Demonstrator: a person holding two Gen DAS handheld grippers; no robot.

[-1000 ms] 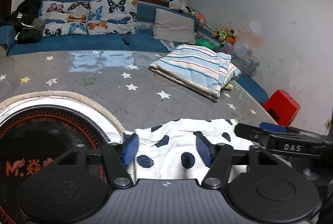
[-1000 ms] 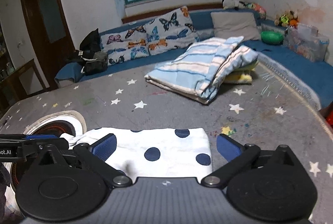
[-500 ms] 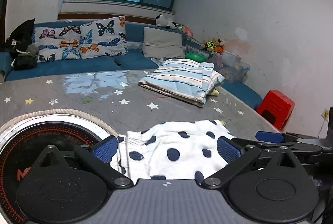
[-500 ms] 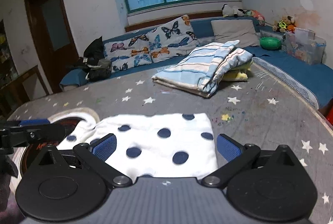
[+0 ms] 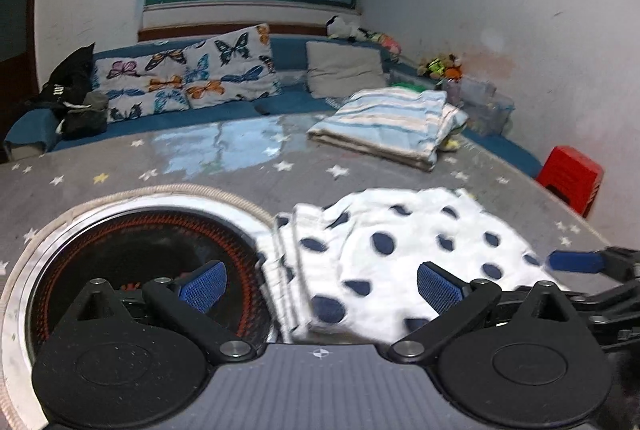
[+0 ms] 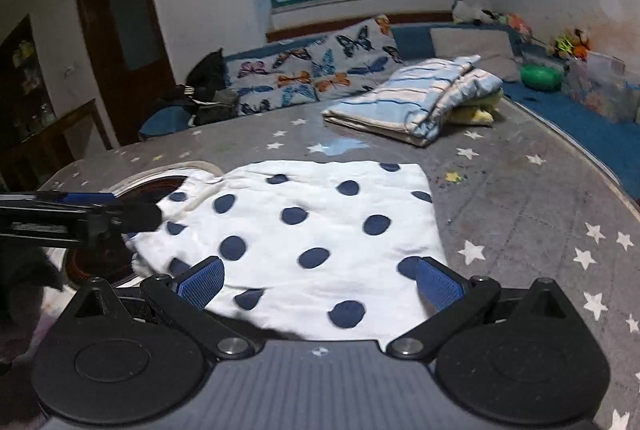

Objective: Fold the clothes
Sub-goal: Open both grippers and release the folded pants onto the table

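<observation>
Both grippers hover level over the folded polka-dot garment (image 6: 320, 226), which lies near the table's (image 6: 520, 198) near edge. Left gripper (image 5: 320, 286) and right gripper (image 6: 320, 286) are spread wide, holding nothing.

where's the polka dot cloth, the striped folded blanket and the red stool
polka dot cloth (image 6: 304, 226), right wrist view, middle of its flat top.
striped folded blanket (image 5: 384, 120), left wrist view, top striped face.
red stool (image 5: 570, 176), left wrist view, its front side.
</observation>
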